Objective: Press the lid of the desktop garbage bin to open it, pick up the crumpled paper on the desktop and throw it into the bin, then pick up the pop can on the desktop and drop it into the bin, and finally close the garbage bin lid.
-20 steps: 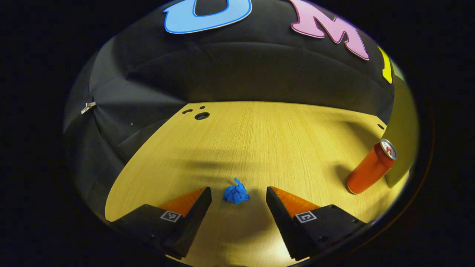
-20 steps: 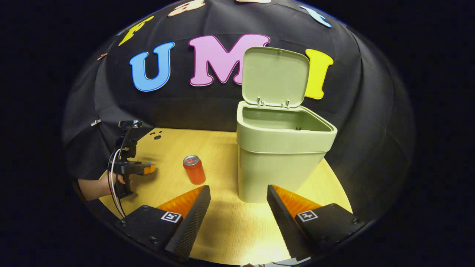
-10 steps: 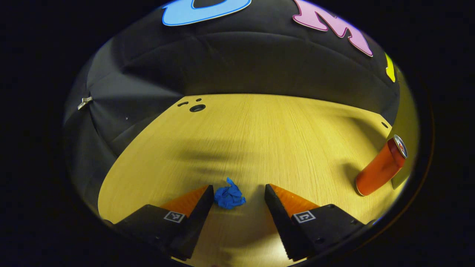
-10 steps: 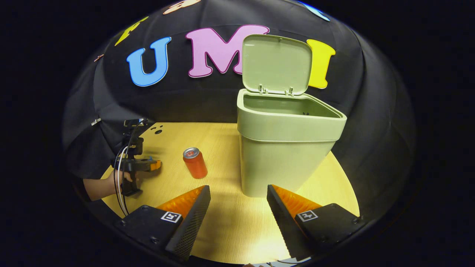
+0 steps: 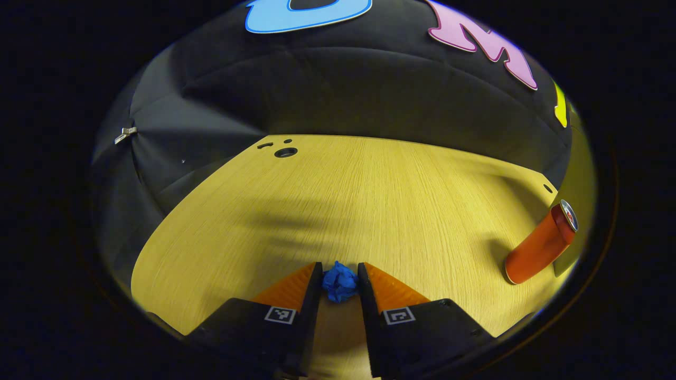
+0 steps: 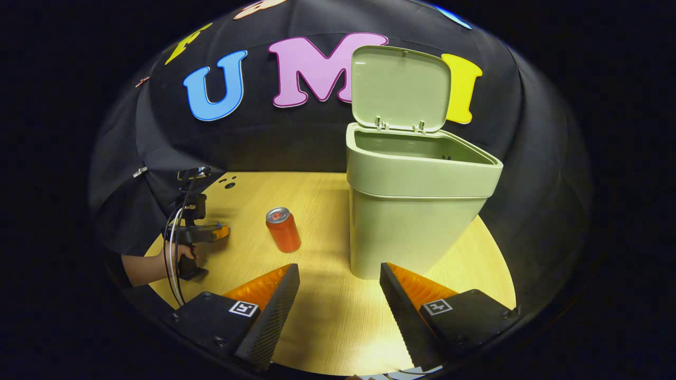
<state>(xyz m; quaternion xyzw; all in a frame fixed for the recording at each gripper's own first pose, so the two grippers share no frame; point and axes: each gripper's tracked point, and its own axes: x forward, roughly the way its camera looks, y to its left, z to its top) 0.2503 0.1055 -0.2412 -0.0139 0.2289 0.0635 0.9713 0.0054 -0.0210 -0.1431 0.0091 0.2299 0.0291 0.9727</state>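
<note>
pinching the crumpled paper (image 5: 340, 282) is the left gripper (image 5: 339, 274); right gripper (image 6: 339, 274) spread, bin lid (image 6: 401, 87) up

Warm overhead light, soft shadows, sharp focus, strong fisheye bending.

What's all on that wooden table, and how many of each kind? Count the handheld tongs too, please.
Crumpled paper, blue: 1
Pop can, orange-red: 1
Garbage bin, pale green, lid up: 1
Tongs, left tongs shut on the paper and right tongs open: 2
Total: 5
</note>
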